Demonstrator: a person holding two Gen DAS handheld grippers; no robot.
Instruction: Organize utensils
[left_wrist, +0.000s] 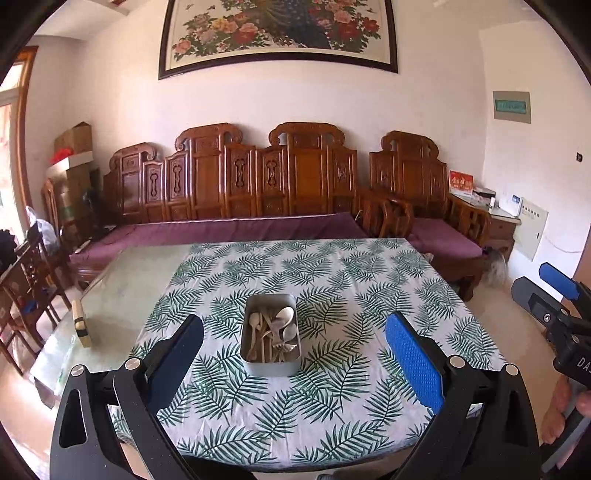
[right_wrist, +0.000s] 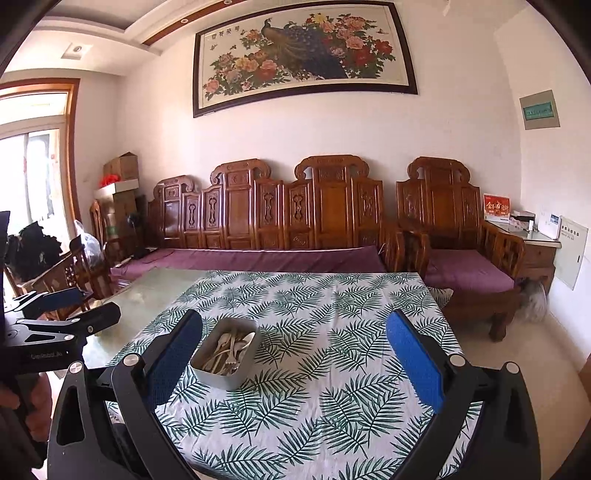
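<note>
Leaf-print tabletop (left_wrist: 332, 280) bears one tin (left_wrist: 270, 363) heaped with utensils (left_wrist: 275, 332); both tools, left tool (left_wrist: 293, 354) and right tool (right_wrist: 293, 354), gape wide, empty: sorted already or awaiting sorting.

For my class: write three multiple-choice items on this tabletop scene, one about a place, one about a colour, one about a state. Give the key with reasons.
1. The utensils lie:
A. in the metal tin
B. on the sofa
C. on the floor

2. The leaves on the tablecloth are:
A. red
B. green
C. yellow

3. The left gripper and right gripper are:
A. both shut on spoons
B. one open, one shut
C. both open

Key: 1 A, the pale spoons and forks are heaped inside the tin; 2 B, green fronds on white; 3 C, each pair of jaws stands wide apart, holding nothing.
</note>
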